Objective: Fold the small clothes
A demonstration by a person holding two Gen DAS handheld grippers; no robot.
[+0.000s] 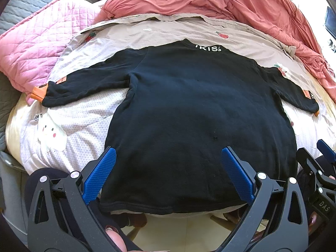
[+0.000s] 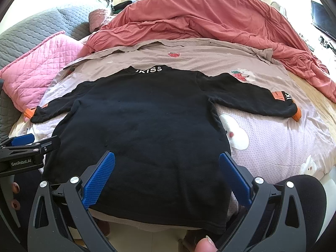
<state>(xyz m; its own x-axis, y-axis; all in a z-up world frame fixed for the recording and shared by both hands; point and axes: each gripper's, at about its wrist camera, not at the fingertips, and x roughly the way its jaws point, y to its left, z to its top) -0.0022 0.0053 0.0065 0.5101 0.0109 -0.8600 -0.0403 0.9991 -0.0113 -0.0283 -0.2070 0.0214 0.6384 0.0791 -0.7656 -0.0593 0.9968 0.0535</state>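
A small black long-sleeved top [image 1: 189,109] [image 2: 136,130] lies flat on the bed, collar with white lettering at the far end, both sleeves spread out with orange cuffs. Its hem hangs at the near bed edge. My left gripper [image 1: 168,172] hovers open over the hem's left part, blue pads wide apart, nothing between them. My right gripper [image 2: 167,174] is open too, above the hem's right part. The right gripper's fingers [image 1: 315,163] show at the right edge of the left wrist view, and the left gripper's fingers [image 2: 31,145] at the left edge of the right wrist view.
The top rests on a pale printed bedsheet [image 1: 84,126] [image 2: 273,138]. A rumpled red duvet [image 1: 231,2] [image 2: 210,21] is piled at the far side, a pink quilted pillow [image 1: 35,52] [image 2: 35,67] at the far left. A person's dark-clad legs [image 2: 302,199] stand against the near bed edge.
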